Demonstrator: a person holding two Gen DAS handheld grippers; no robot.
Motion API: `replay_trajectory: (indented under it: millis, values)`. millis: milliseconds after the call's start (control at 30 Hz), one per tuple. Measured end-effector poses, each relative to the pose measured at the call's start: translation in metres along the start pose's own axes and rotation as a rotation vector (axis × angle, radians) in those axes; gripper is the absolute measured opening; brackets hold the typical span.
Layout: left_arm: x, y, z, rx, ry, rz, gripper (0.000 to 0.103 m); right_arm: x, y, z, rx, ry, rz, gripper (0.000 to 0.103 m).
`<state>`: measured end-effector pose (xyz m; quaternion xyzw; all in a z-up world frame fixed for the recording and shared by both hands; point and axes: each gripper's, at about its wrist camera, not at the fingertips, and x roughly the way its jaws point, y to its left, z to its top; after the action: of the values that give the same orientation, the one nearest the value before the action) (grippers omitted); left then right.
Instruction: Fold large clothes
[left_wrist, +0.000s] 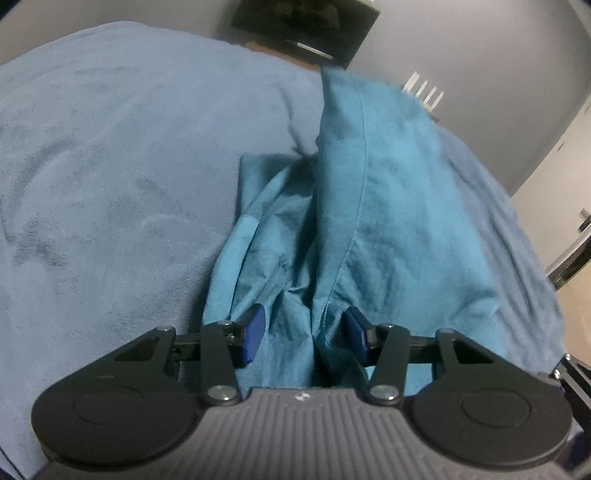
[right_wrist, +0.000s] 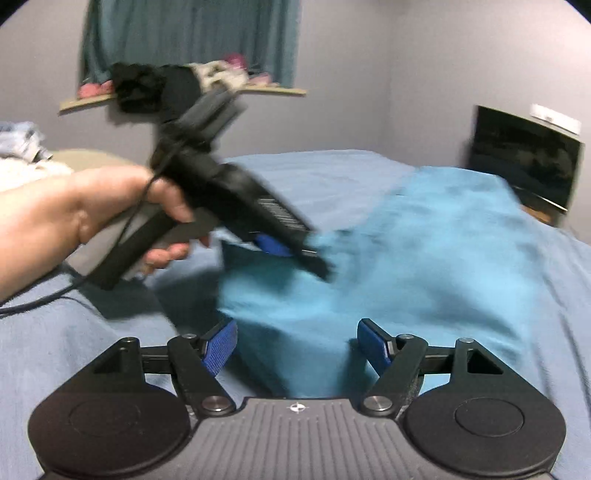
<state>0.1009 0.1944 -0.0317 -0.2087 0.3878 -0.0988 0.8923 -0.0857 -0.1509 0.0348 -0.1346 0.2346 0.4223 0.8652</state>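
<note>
left gripper (left_wrist: 304, 336) half-open astride teal garment (left_wrist: 354, 206) ridge (to pinch it) | right gripper (right_wrist: 297, 347) wide, empty | bed (left_wrist: 110, 166) supports the fold

Both wrist views close, sharing teal garment (left_wrist: 369, 206)

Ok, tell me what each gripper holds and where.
Neither grips yet. The left gripper has its fingers astride a raised fold of the teal garment, pads clear. The right gripper is open, empty.
</note>
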Motion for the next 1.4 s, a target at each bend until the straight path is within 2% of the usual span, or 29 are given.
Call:
replay_trajectory:
  millis: [67, 100, 233, 300, 400, 467, 500, 567, 633, 733, 833, 900, 1033, 1133, 1267, 1400]
  values:
    - [-0.008, 0.000, -0.001, -0.043, -0.016, -0.112, 0.048, -0.016, -0.022, -0.004, 0.080, -0.011, -0.066, 0.074]
    - [-0.010, 0.000, -0.001, -0.057, -0.016, -0.136, 0.048, -0.028, -0.037, -0.010, 0.125, -0.016, -0.108, 0.073]
    - [0.000, 0.004, -0.004, -0.040, 0.020, -0.107, 0.049, -0.031, -0.085, -0.025, 0.312, 0.009, -0.234, 0.059]
    - [0.007, 0.004, -0.004, -0.048, 0.036, -0.103, 0.048, -0.029, -0.103, -0.031, 0.404, 0.018, -0.248, 0.055]
    - [0.011, 0.001, -0.002, -0.039, 0.047, -0.111, 0.048, -0.021, -0.115, -0.042, 0.462, 0.024, -0.237, 0.055]
    - [0.009, -0.003, -0.004, -0.010, 0.043, -0.099, 0.040, -0.018, -0.115, -0.047, 0.480, 0.015, -0.228, 0.057]
    - [0.009, -0.004, -0.006, 0.006, 0.038, -0.085, 0.019, -0.015, -0.115, -0.046, 0.478, 0.011, -0.222, 0.058]
    - [-0.001, -0.007, -0.010, 0.023, 0.014, -0.086, 0.010, 0.001, -0.116, -0.038, 0.458, 0.011, -0.220, 0.065]
    - [-0.018, -0.013, -0.012, 0.036, -0.016, -0.080, 0.005, 0.008, -0.113, -0.037, 0.436, 0.017, -0.232, 0.084]
    - [-0.041, -0.025, -0.010, 0.063, -0.086, -0.057, 0.005, 0.023, -0.112, -0.036, 0.434, 0.014, -0.220, 0.093]
    - [-0.046, -0.015, -0.013, 0.040, -0.081, 0.005, 0.005, 0.024, -0.113, -0.033, 0.450, -0.010, -0.196, 0.101]
    - [-0.041, -0.004, -0.016, 0.009, -0.065, 0.054, 0.005, 0.025, -0.116, -0.029, 0.451, -0.039, -0.213, 0.101]
    - [-0.034, 0.009, -0.017, -0.054, -0.028, 0.043, 0.005, 0.043, -0.130, -0.016, 0.439, -0.077, -0.314, 0.101]
    - [-0.031, 0.004, -0.014, -0.027, -0.029, 0.067, 0.005, 0.069, -0.139, -0.009, 0.426, -0.057, -0.349, 0.093]
    - [-0.019, 0.002, -0.007, 0.003, -0.054, 0.094, 0.005, 0.103, -0.152, -0.008, 0.489, -0.015, -0.359, 0.093]
    - [-0.018, 0.002, 0.000, 0.049, -0.055, 0.106, 0.005, 0.132, -0.176, -0.009, 0.563, -0.011, -0.362, 0.095]
